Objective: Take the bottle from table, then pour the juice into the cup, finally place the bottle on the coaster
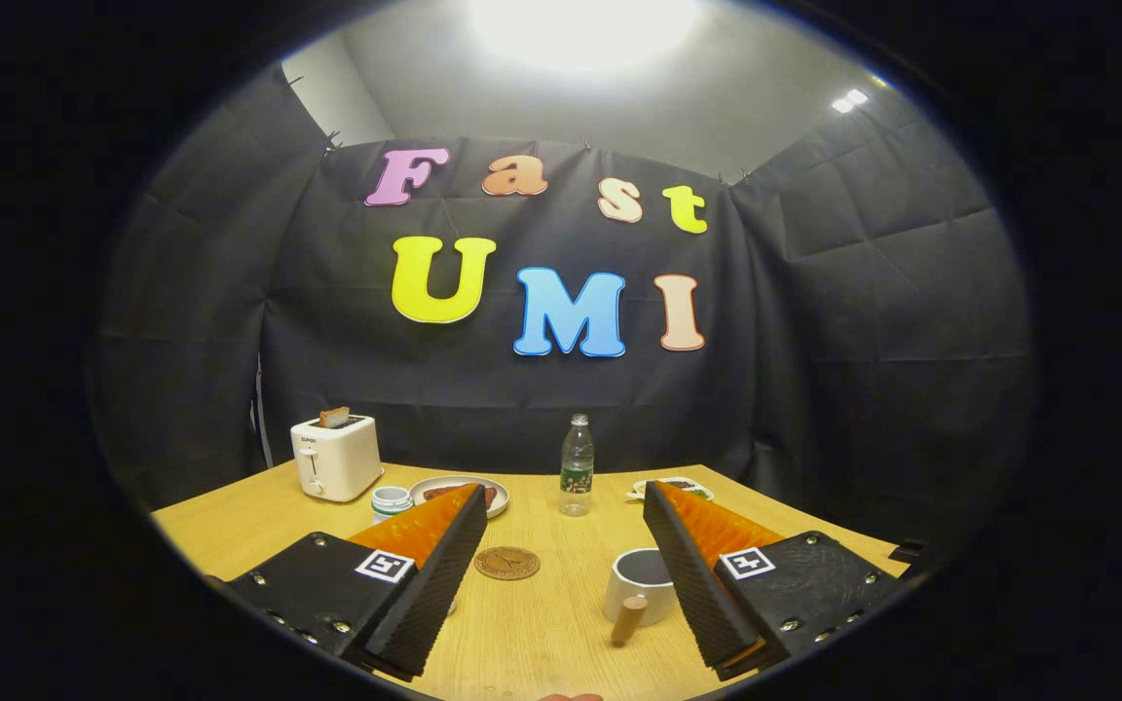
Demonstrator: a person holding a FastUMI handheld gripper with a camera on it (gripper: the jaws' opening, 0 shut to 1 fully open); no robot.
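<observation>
Gripper [566, 531] spread wide, holding nothing. Bottle [577, 465] upright on the table [542, 633], beyond the fingertips, well behind coaster [507, 563] and cup [641, 582]. Best approached straight ahead, passing above the cup, fingers level with the bottle's middle before closing.

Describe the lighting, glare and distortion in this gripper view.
Gripper view: a ceiling light blows out to white glare, and a smaller lamp glows beside it; the table is evenly lit; the bottle stays sharp beyond the open gripper; fisheye bends the table edge and wall folds.
</observation>
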